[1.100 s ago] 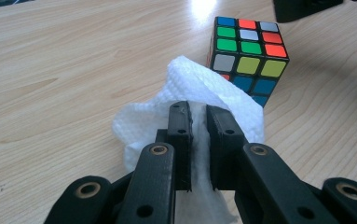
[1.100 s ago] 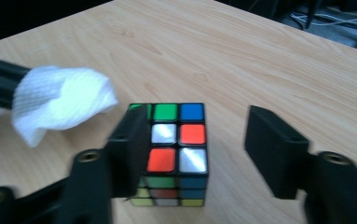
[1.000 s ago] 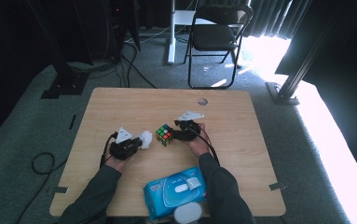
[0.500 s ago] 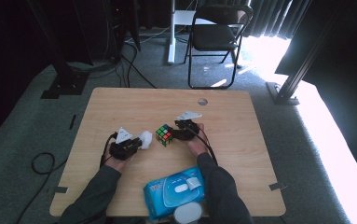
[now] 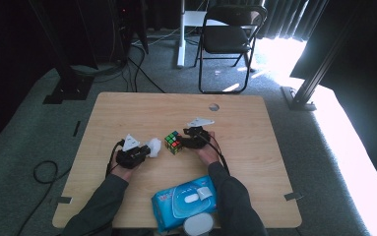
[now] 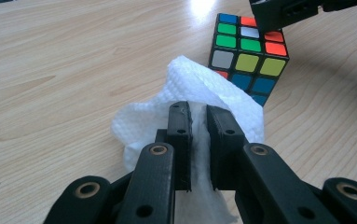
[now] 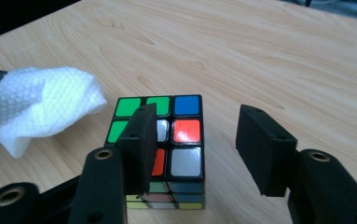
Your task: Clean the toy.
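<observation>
A scrambled puzzle cube (image 5: 173, 142) stands on the wooden table (image 5: 255, 128) between my two grippers. My left gripper (image 5: 145, 151) lies to the cube's left, shut on a crumpled white wipe (image 5: 154, 146). In the left gripper view the jaws (image 6: 198, 109) pinch the wipe (image 6: 190, 84) just short of the cube (image 6: 248, 60). My right gripper (image 5: 184, 142) sits at the cube's right side. Its jaws (image 7: 199, 114) stand open and apart from the cube (image 7: 185, 130), one jaw over the top face. The wipe (image 7: 41, 102) hangs at the left.
A blue pack of wet wipes (image 5: 186, 201) lies at the table's near edge between the person's forearms, with a round white lid (image 5: 198, 226) beside it. There is a small hole (image 5: 214, 106) in the far tabletop. A folding chair (image 5: 228, 39) stands beyond the table.
</observation>
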